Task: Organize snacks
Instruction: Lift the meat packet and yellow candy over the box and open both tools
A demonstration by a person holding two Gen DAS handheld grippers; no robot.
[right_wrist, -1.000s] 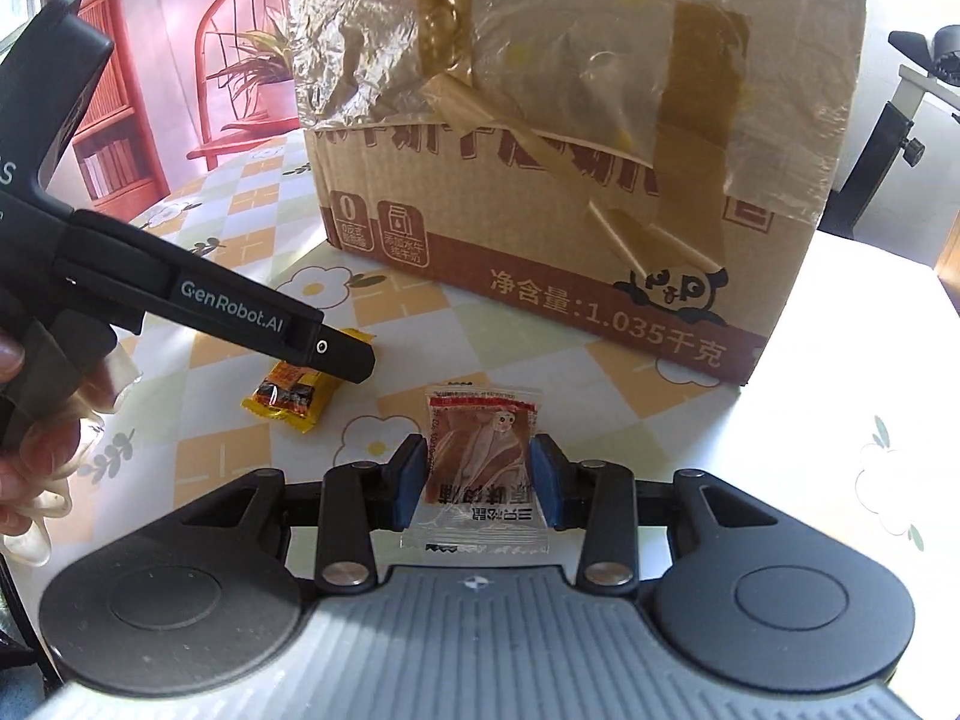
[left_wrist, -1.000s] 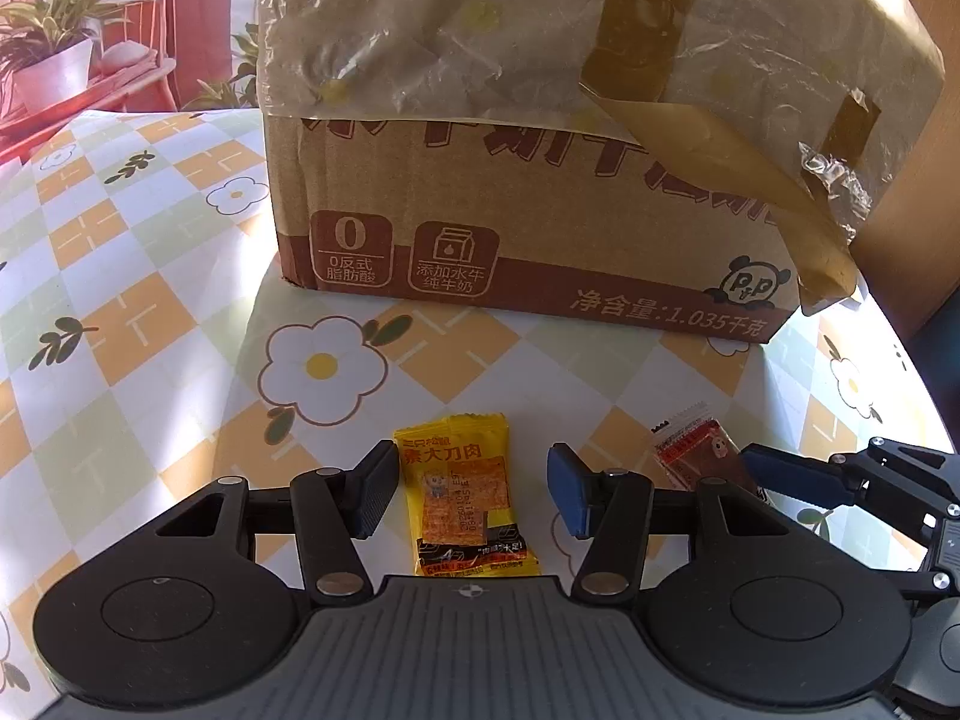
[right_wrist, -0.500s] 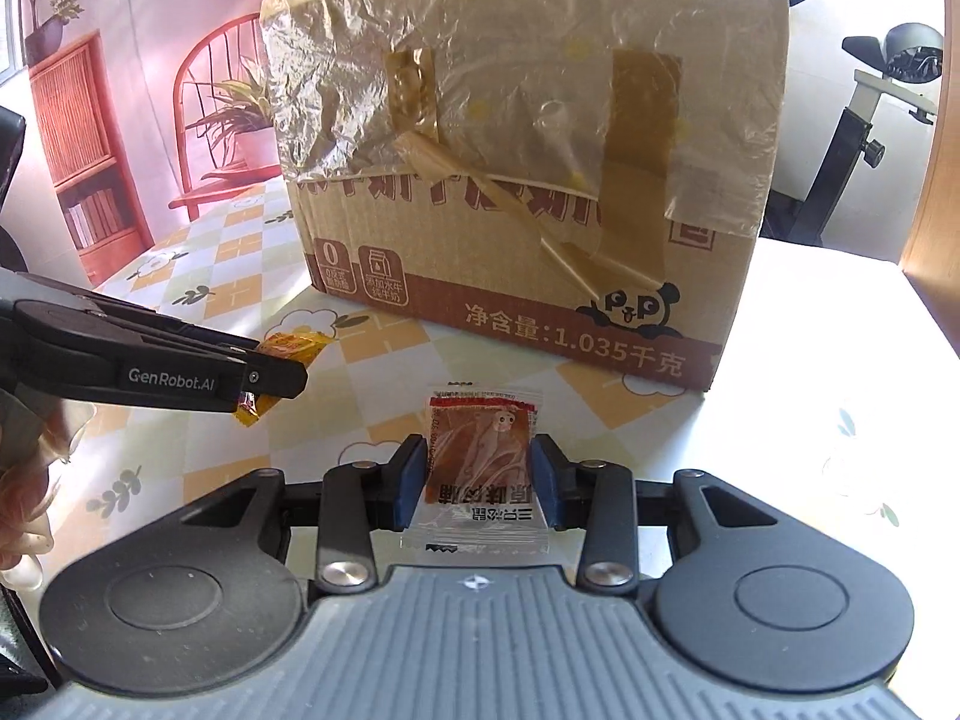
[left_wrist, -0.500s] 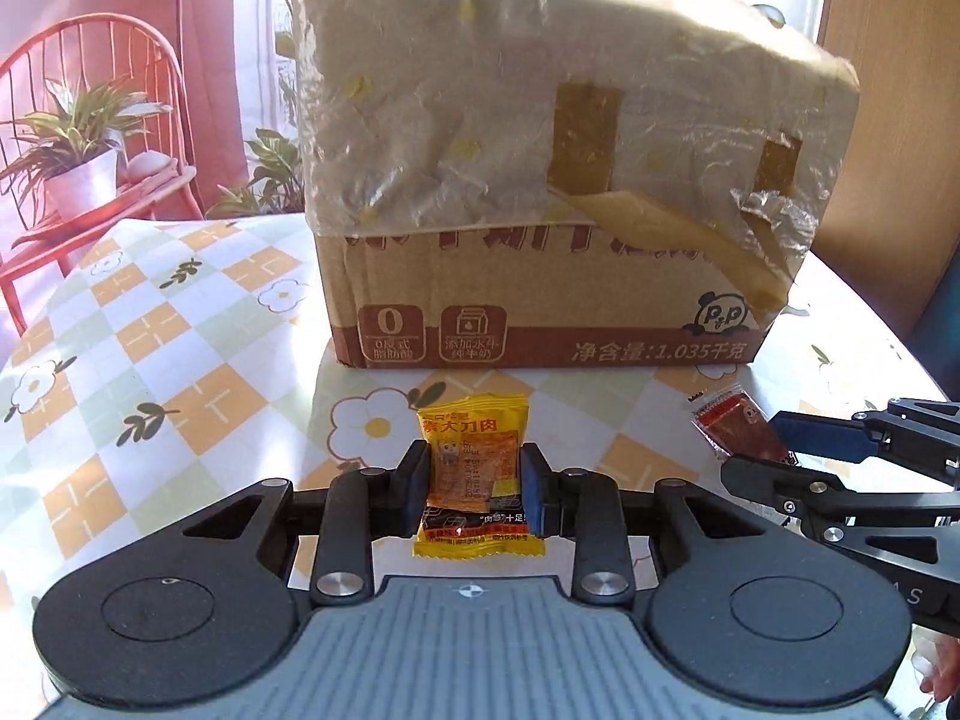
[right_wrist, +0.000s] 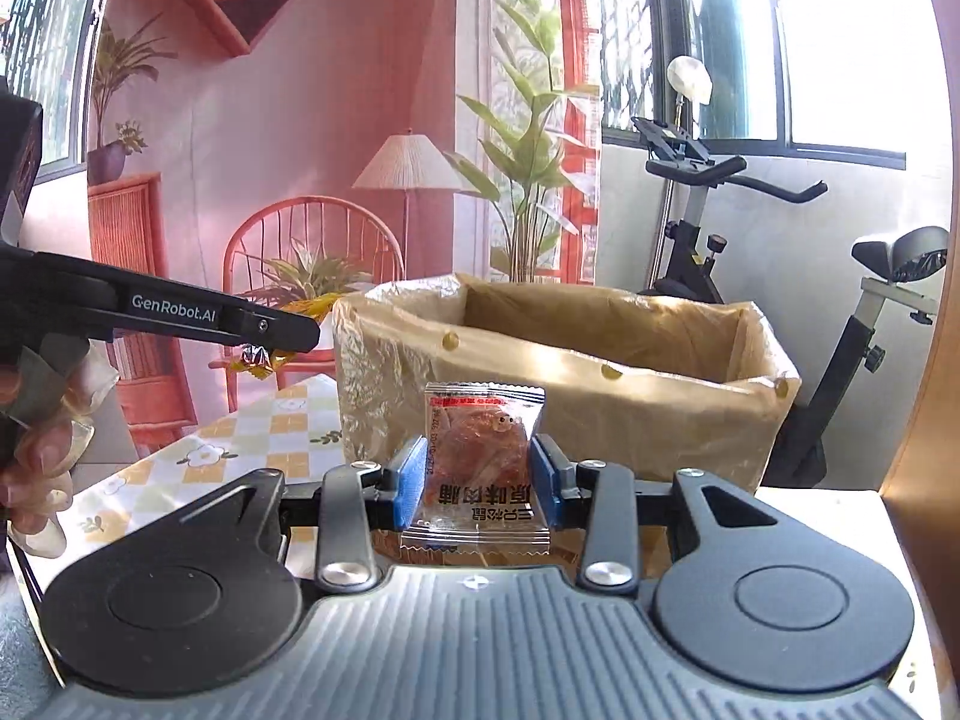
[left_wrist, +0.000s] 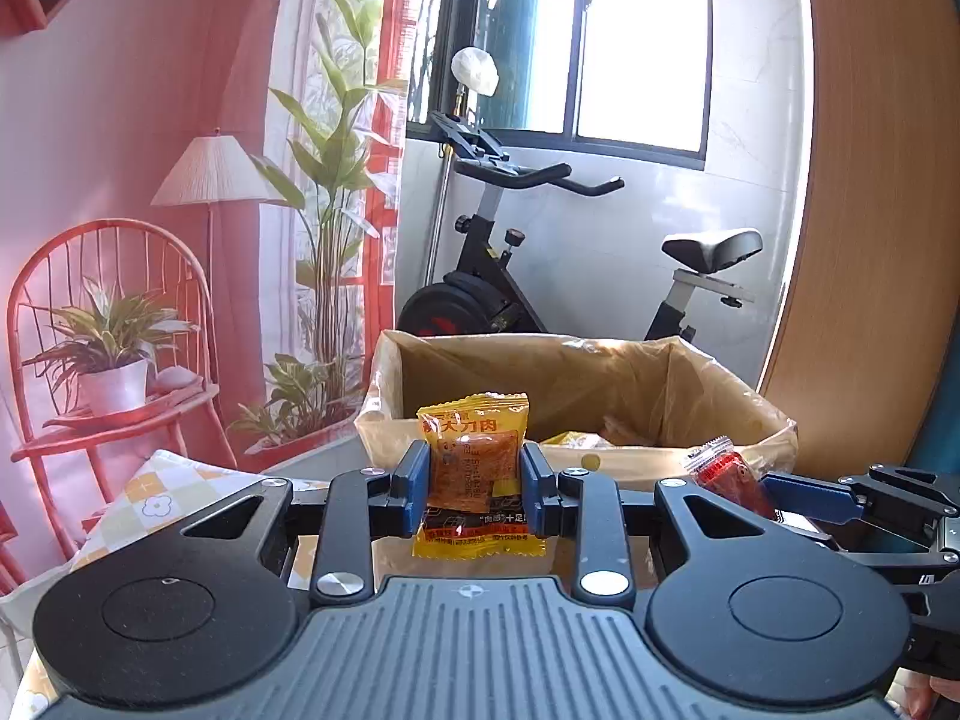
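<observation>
Snack packets both held up near the open box (left_wrist: 576, 384) for dropping in: left gripper (left_wrist: 475, 480) clamps yellow packet (left_wrist: 474, 468); right gripper (right_wrist: 478, 479) grips clear packet (right_wrist: 480, 456), box just beyond.

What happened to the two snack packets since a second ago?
The left gripper closed its fingers on the yellow packet, which had been lying on the table, and lifted it. The right gripper already held the clear packet and lifted it too. Both are now raised level with the open top of the cardboard box. The box stayed put.
</observation>
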